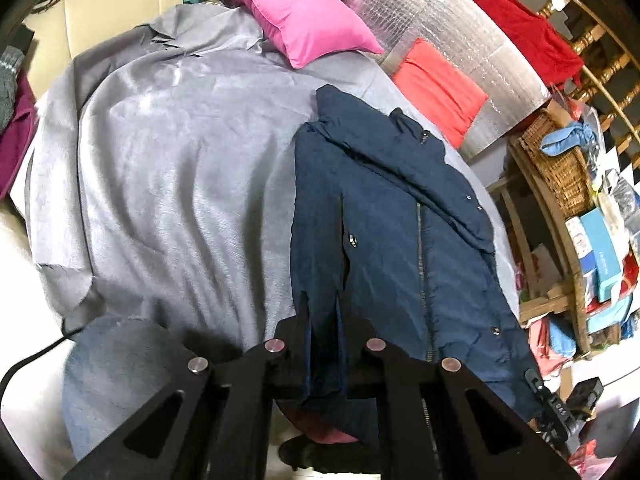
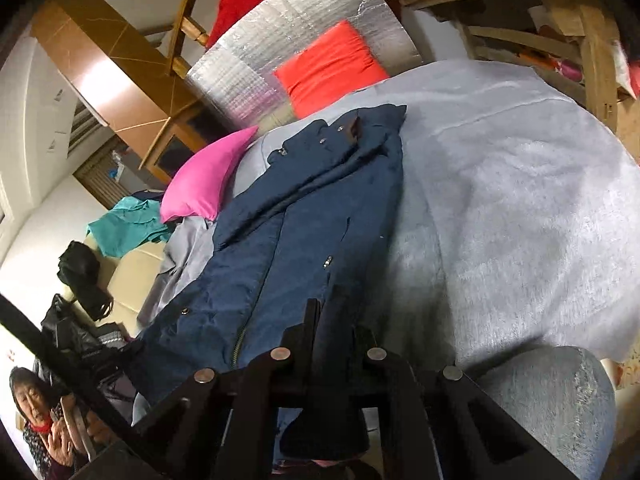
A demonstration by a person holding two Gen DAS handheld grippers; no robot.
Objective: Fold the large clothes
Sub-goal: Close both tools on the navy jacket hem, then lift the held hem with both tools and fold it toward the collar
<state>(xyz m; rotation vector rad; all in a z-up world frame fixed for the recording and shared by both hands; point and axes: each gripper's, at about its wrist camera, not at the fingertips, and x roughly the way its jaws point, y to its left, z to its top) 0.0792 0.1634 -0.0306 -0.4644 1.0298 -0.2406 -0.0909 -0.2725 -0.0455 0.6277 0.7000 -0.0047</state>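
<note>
A navy zip jacket lies lengthwise on a grey bedspread, centre frame. The left gripper and right gripper each pinch its near hem. Slippery fabric could slide free, or uneven lifting skew the fold.

The left gripper has its jaws pinched on the hem of a navy jacket lying on a grey bedspread, near a pink pillow.
</note>
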